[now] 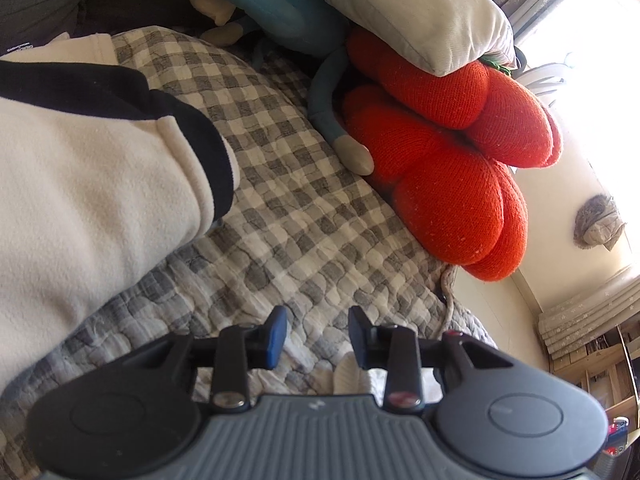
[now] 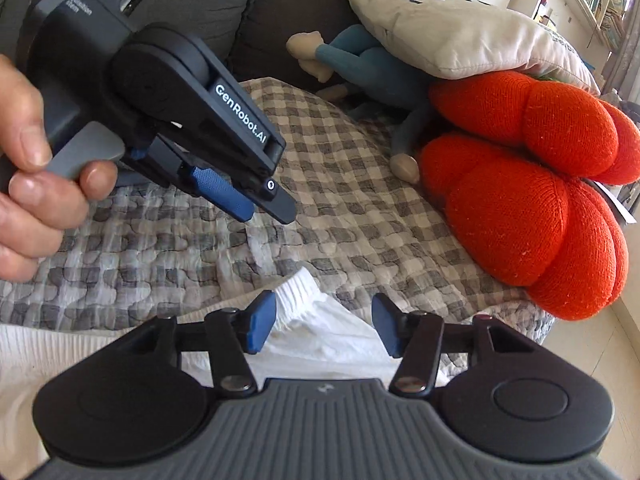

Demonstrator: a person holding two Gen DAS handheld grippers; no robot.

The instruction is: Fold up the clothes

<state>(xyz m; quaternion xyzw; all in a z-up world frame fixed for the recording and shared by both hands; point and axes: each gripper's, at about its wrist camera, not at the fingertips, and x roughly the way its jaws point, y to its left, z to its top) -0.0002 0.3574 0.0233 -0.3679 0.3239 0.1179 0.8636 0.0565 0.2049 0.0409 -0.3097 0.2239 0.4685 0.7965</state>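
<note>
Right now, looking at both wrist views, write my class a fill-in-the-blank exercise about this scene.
1. The quilt on the sofa has a grey and white ____ pattern.
2. The grey pillow rests on top of the ____ cushion.
3. The right hand-held gripper, jaws ____, hovers above a white garment.

Missing words: checked; red; open

Right tool [image 2: 324, 326] gapes above a white garment [image 2: 320, 332]; a hand [image 2: 28, 168] holds the left tool [image 2: 260, 204] over the checked quilt [image 2: 320, 200].

Black grippers, blue-padded fingers [image 2: 224, 194], white "GenRobot.AI" lettering, apparently ribbed grey housing
</note>
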